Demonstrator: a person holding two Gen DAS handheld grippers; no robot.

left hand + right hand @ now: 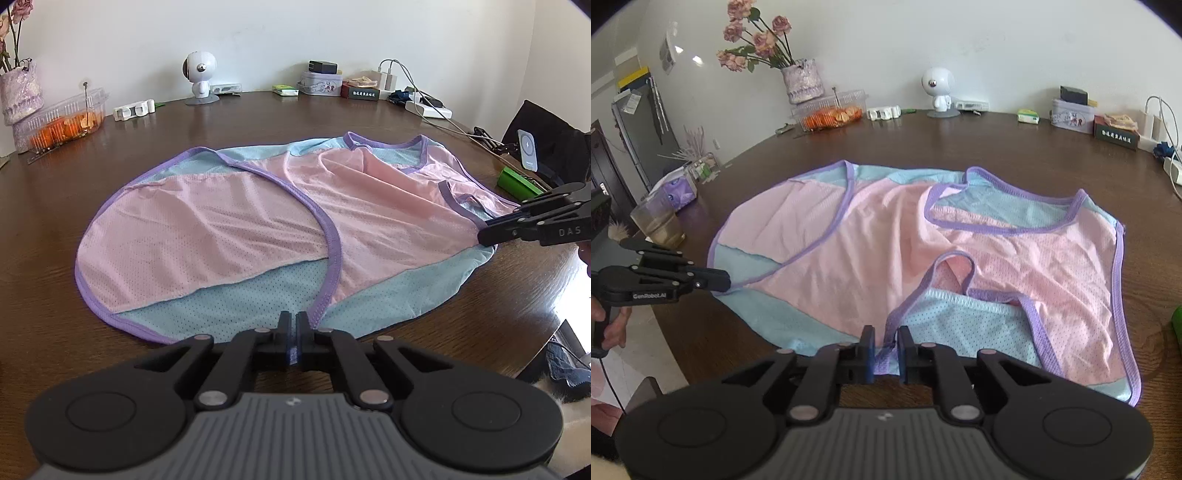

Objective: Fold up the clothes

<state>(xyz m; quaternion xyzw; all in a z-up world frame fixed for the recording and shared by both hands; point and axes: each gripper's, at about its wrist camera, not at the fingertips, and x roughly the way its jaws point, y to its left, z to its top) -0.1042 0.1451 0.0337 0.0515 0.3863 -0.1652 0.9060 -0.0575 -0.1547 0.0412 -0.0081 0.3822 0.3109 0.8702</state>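
One garment (pixel 229 229), sleeveless mesh top in pink and blue with purple binding, lying spread and wrinkled on the brown bench (pixel 74 177), partly doubled over itself.

Left tongs (pixel 294 325): pressed nearly together, pinching the purple-bound near edge of the garment.

Right tongs (pixel 886 345): jaws slightly parted, purple trim between them; whether the pads press on it cannot be told.

Hazards, judged: right-side hold looks loose, so the trim may slip out on lifting, leaving the fold lopsided. Slick mesh may slide over the polished bench. Existing wrinkles may get folded in. Cup (pixel 659 225) near the bench edge could be snagged by dragged cloth.
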